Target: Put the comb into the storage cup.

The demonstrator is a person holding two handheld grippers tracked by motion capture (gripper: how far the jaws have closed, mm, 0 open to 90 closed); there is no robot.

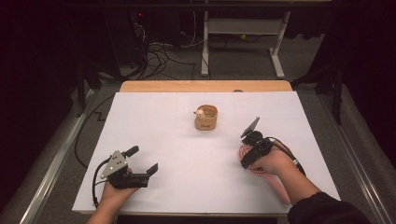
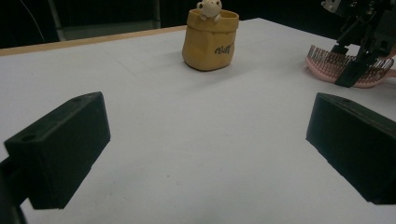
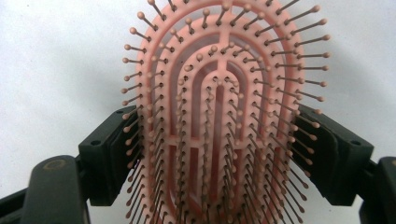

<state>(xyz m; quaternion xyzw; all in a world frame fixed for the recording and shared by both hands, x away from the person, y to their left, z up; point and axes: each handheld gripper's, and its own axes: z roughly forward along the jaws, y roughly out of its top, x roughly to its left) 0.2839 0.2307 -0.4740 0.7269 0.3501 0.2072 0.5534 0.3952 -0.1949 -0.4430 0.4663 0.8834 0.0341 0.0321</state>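
Observation:
A pink hairbrush [image 3: 219, 93] lies bristles up on the white table [image 1: 187, 154] at the right. My right gripper [image 3: 217, 149] is shut on its head, one black pad against each side edge. In the high view the right gripper [image 1: 245, 154] points down at the brush, and the brush handle [image 1: 279, 189] runs back under the forearm. My left gripper [image 1: 143, 159] rests near the front left edge, open, with bare table between its jaws [image 2: 208, 149]. A tan pouch [image 1: 206, 117] with a small pale toy figure [image 2: 208, 8] at its rim stands at the table's centre back.
A wooden strip [image 1: 205, 86] borders the table's far edge. Beyond it stand a white desk frame [image 1: 243, 42] and tangled cables [image 1: 154, 56] on the floor. A cable trails from each gripper.

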